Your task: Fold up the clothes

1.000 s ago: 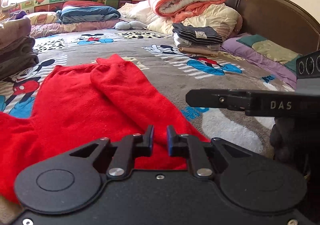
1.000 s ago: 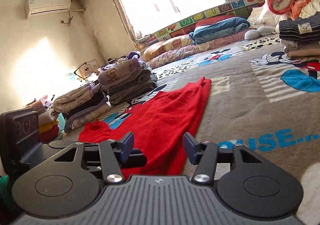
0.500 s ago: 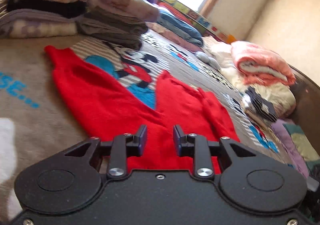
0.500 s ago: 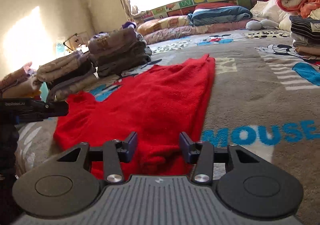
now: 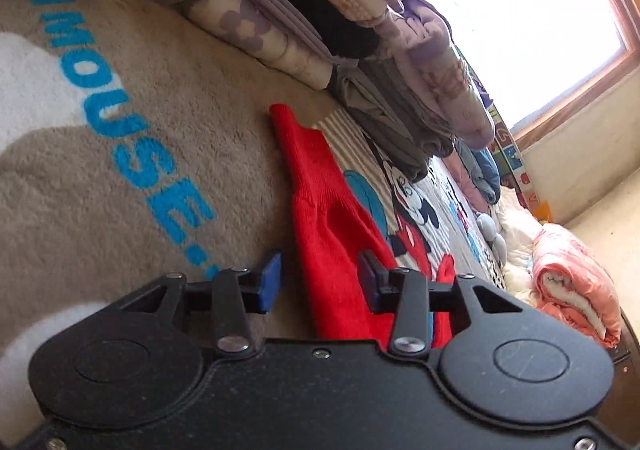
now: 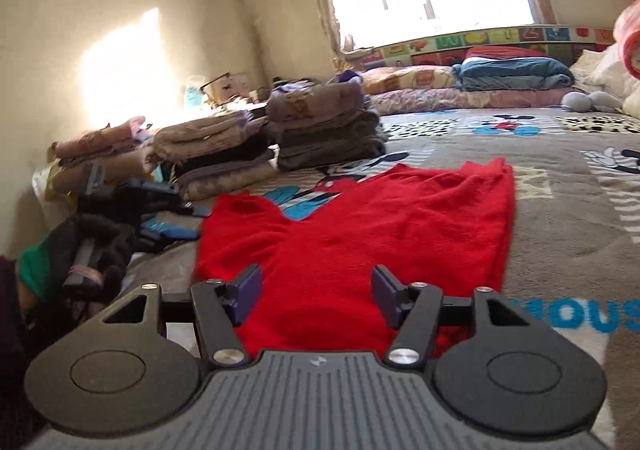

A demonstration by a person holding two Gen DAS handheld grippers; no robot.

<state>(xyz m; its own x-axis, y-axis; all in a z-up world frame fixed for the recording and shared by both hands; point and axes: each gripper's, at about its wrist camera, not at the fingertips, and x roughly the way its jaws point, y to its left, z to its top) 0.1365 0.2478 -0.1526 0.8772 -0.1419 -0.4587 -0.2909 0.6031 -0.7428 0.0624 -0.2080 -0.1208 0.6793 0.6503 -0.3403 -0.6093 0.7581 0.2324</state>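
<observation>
A red knit garment (image 6: 380, 218) lies spread flat on the cartoon-print blanket (image 6: 560, 234), with one long limb reaching out to the left. In the left wrist view that limb (image 5: 320, 210) runs away from me to its cuff. My left gripper (image 5: 320, 282) hangs low over its near part with the jaws opening; the cloth lies under the gap, not pinched. From the right wrist view, the left gripper (image 6: 188, 222) sits in a dark-gloved hand (image 6: 100, 250) by the cuff. My right gripper (image 6: 316, 294) hovers over the garment's near edge, its jaws opening, with nothing clamped.
Stacks of folded clothes (image 6: 324, 130) stand along the left side of the bed, close behind the cuff (image 5: 280, 10). Pillows and folded bedding (image 6: 512, 74) line the far edge under the window. A rolled pink quilt (image 5: 572, 278) lies by the headboard.
The left gripper has swung from the garment's middle to its left limb and rolled over hard, its jaws spreading from nearly shut. The right gripper shifted slightly over the near edge and widened.
</observation>
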